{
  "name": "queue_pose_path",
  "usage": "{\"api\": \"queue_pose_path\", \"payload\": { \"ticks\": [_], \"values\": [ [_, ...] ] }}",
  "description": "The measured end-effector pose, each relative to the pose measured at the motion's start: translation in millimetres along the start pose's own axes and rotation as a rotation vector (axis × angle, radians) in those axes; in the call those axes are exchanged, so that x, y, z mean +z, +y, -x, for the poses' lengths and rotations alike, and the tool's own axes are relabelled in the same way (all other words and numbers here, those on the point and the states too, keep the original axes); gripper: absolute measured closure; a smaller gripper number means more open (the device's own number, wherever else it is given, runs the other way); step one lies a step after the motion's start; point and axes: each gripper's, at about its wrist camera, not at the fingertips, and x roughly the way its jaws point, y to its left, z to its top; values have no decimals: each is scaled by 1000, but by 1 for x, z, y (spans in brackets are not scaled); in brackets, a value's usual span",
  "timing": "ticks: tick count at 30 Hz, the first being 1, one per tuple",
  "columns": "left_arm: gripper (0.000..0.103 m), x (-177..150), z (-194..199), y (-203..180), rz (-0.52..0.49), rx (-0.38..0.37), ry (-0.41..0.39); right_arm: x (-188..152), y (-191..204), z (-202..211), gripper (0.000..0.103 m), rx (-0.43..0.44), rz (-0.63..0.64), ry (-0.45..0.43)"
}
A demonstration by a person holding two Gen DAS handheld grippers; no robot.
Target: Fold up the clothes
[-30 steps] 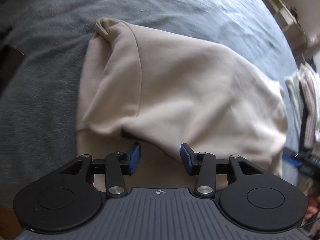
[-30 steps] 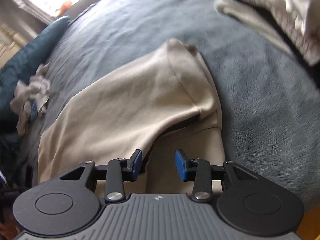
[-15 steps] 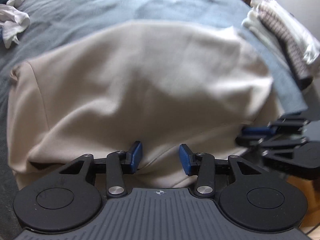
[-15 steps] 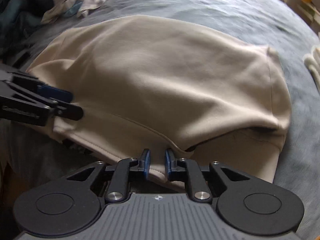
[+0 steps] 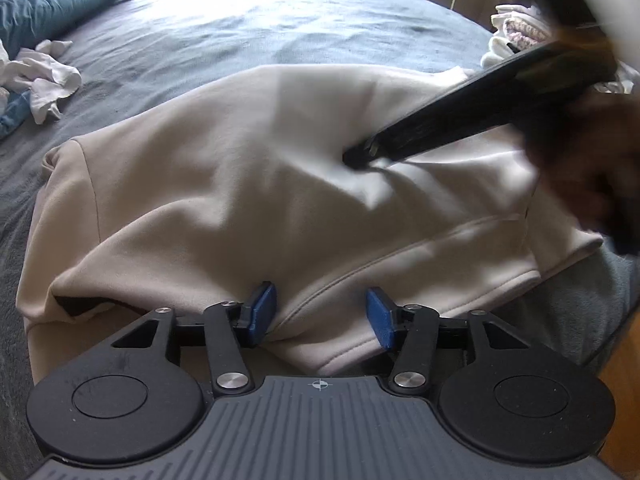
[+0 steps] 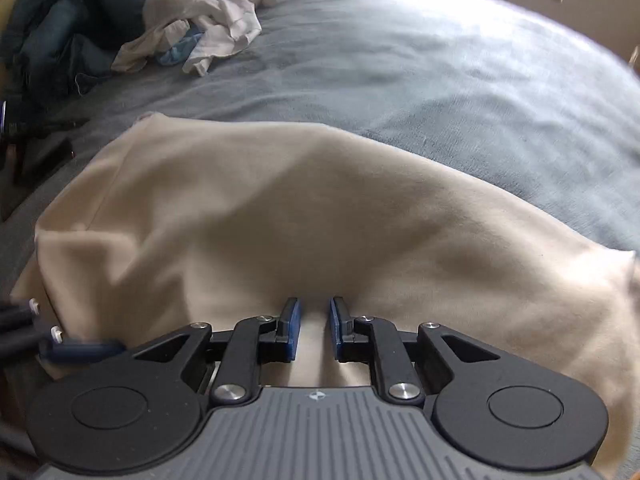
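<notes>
A beige sweatshirt (image 5: pixel 248 184) lies folded over on the grey-blue bed (image 5: pixel 320 28). My left gripper (image 5: pixel 320 314) is open at the near hem, and a hem fold lies loosely between its blue pads (image 5: pixel 260 312). The right gripper (image 5: pixel 360 156) reaches in from the upper right onto the middle of the garment, where creases fan out from its tip. In the right wrist view its fingers (image 6: pixel 315 328) stand close together with a ridge of the beige cloth (image 6: pixel 320 220) pinched between them. The left gripper's tip (image 6: pixel 76 348) shows at the lower left there.
Crumpled white clothes (image 6: pixel 208 24) lie at the bed's far left beside a teal duvet (image 6: pixel 60 32). A stack of folded clothes (image 5: pixel 516 28) sits at the right edge. A blurred hand (image 5: pixel 592 176) holds the right gripper. Wooden floor (image 5: pixel 620 384) shows past the bed's near right corner.
The right gripper has moved from the near hem onto the middle of the sweatshirt and still pinches cloth. The left gripper has stayed open at the hem while its view swung left.
</notes>
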Motion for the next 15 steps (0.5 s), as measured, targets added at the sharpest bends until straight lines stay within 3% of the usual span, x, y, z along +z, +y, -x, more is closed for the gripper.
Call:
{"api": "queue_pose_path", "payload": {
  "ticks": [1,5,9,11,13,14,15],
  "values": [
    [50,-1,1,0,13,1,-7,9,0,10,83,21,-20,-6],
    [47,-2,-2,-1,58,-3,-31,45,22,43,84,235,30,-68],
    [46,-5,-3,-4,61,2,-62,85,78,-6,84,375,245,-64],
    [46,-6,-3,-4,67,-1,-71,98,107,-54,85,394,359,-40],
    [45,-7,-3,-2,76,-8,-76,105,126,-101,93,314,422,-25],
    [45,-7,-3,-1,80,-11,-78,113,123,-111,103,308,392,-34],
    [45,-7,-3,0,85,-14,-81,120,121,-121,103,301,363,-43]
  ]
}}
